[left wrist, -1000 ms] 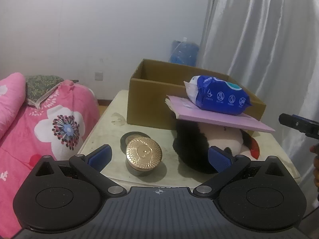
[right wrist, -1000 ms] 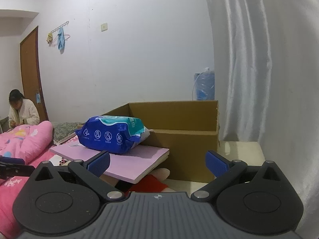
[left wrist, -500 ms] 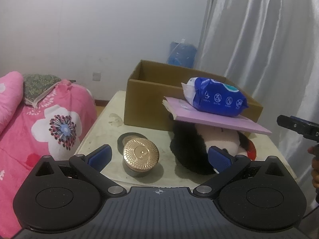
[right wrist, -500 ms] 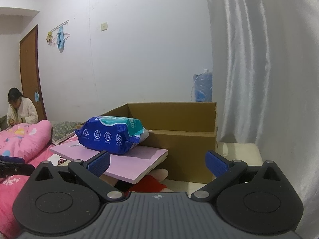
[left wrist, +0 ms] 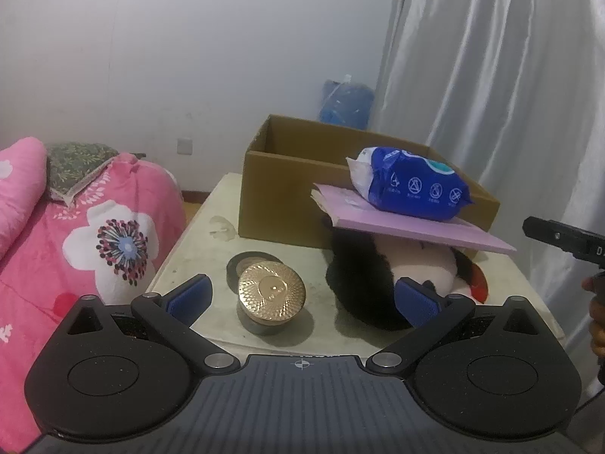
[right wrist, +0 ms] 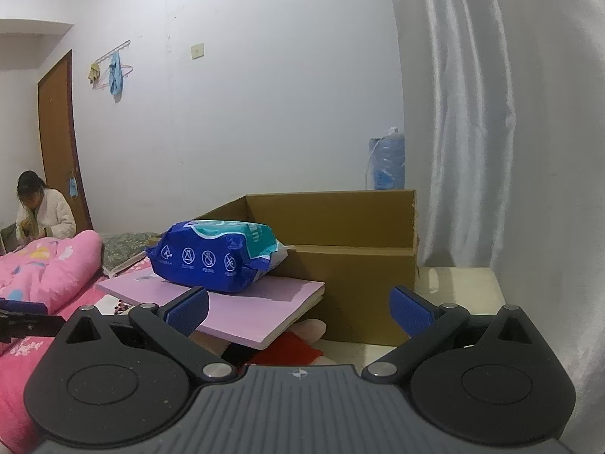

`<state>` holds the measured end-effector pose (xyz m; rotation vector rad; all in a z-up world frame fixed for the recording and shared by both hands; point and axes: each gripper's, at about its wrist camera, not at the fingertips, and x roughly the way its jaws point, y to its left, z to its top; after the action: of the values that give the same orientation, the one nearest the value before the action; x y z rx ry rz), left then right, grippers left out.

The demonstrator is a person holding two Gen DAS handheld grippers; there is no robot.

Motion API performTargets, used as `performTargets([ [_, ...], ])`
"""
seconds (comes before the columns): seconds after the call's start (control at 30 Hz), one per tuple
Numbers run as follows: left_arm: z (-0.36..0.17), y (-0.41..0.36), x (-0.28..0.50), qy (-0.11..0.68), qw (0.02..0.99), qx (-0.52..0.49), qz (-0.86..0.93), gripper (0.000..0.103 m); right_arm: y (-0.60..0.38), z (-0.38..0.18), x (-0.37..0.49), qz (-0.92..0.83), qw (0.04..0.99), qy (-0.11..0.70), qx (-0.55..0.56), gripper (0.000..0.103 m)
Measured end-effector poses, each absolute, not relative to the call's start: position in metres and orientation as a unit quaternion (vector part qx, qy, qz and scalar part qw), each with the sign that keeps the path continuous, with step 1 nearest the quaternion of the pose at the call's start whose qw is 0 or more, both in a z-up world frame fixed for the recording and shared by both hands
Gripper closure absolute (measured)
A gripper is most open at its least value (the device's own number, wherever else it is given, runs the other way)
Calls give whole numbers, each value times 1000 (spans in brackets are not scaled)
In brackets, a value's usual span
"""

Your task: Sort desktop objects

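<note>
Carefully, then: both my grippers hang empty with jaws spread wide, the left gripper (left wrist: 302, 297) low over the table's near edge, the right gripper (right wrist: 298, 312) off to the side. The blue wipes pack (left wrist: 412, 187) lies on the pink board (left wrist: 416, 227), which rests tilted on a plush toy (left wrist: 382, 276) just before the cardboard box (left wrist: 287, 189). The gold-lidded jar (left wrist: 271, 290) stands nearest my left jaws. I'd take the pack first, from above, so the board doesn't slide.
</note>
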<state>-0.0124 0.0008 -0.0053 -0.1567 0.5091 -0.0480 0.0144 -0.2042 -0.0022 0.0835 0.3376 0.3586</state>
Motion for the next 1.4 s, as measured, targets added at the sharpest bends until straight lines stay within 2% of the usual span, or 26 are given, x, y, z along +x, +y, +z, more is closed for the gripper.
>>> performTargets([
  [1.4, -5, 3, -10, 254, 964, -79, -27, 0, -199, -1, 15, 177, 969, 168, 35, 0],
])
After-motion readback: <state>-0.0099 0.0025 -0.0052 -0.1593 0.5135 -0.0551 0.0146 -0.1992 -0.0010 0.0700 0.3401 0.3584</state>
